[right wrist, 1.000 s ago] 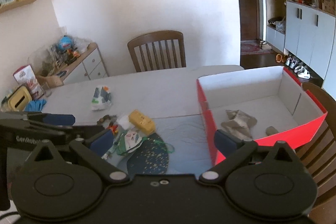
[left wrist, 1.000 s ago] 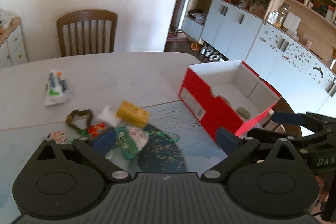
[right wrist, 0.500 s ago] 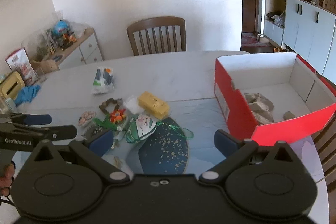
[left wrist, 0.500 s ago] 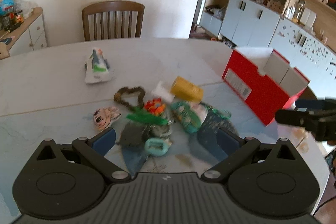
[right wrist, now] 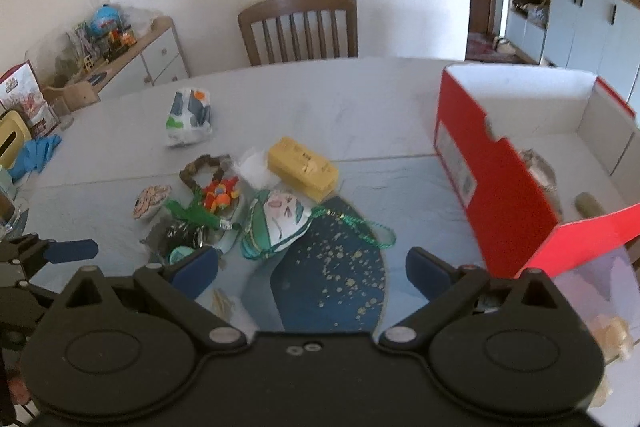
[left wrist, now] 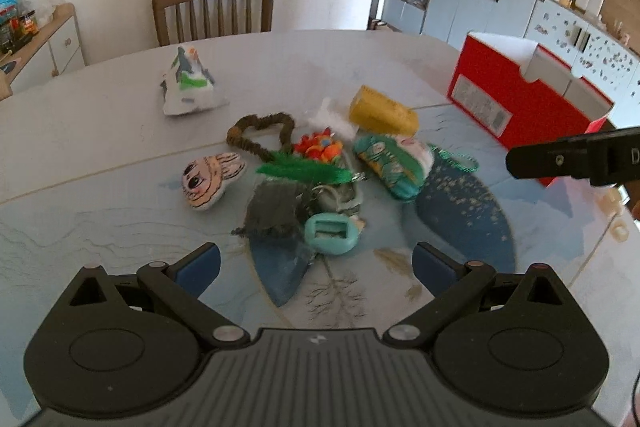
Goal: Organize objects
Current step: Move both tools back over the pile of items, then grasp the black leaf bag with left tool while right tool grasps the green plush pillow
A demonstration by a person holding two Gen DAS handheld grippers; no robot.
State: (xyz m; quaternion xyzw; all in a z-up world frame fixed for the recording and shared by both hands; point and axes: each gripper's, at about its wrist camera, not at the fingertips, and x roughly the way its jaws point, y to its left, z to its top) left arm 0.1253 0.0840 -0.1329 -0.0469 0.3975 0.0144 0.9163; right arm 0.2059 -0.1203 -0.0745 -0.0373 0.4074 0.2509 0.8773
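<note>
A heap of small things lies mid-table: a yellow block [left wrist: 383, 110], a green and white pouch [left wrist: 394, 163], a teal oval case [left wrist: 330, 234], a dark cloth [left wrist: 276, 211], an orange toy [left wrist: 319, 149], a brown loop [left wrist: 260, 135], a face-printed stone [left wrist: 208, 181] and a white packet [left wrist: 188, 83]. My left gripper [left wrist: 316, 269] is open and empty, just short of the teal case. My right gripper [right wrist: 312, 267] is open and empty, near the pouch [right wrist: 276, 221]. The red box [right wrist: 500, 183] stands to the right with a grey cloth [right wrist: 540, 169] inside.
A wooden chair [left wrist: 214, 9] stands behind the table. A low cabinet [right wrist: 132, 63] with clutter is at the left, white cupboards [left wrist: 492, 7] at the right. A blue glove [right wrist: 36, 155] lies at the table's left edge. The blue fan-shaped mat [right wrist: 332, 283] lies under the heap.
Both grippers have pulled back and swung left, away from the red box toward the heap. The left gripper now points at the teal case. Both stay open.
</note>
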